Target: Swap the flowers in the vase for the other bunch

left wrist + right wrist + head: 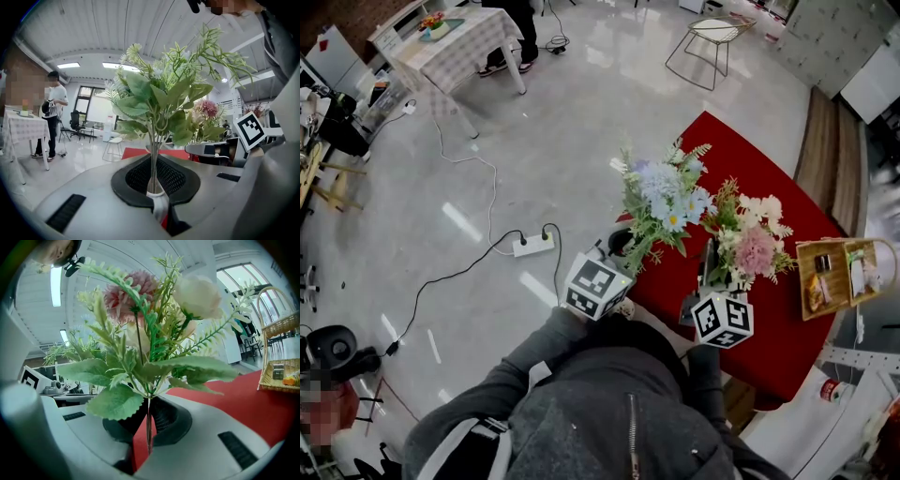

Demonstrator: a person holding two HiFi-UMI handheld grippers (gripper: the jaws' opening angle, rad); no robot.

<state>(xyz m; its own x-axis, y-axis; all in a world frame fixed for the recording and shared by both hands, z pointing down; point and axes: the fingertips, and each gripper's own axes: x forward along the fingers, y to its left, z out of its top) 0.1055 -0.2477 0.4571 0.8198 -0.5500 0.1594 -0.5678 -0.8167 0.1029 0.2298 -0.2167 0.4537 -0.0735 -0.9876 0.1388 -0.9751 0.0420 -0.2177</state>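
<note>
With the blue-and-white bunch [664, 199] clamped in the left gripper [156, 185] and the pink bunch [748, 242], at its four o'clock over the red table [787, 323], clamped in the right gripper [147, 427], the swap is judged midway, one bunch yet to be set in a vase that cannot surely be made out.

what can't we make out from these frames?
- Vase: not clearly seen in any view. In the head view the blue bunch and pink bunch cover the near part of the red table.
- Stem ends: hidden inside the left gripper and right gripper, each shut on its bunch.
- Basket contents: too small in the head view, cut by the edge in the right gripper view.
</note>
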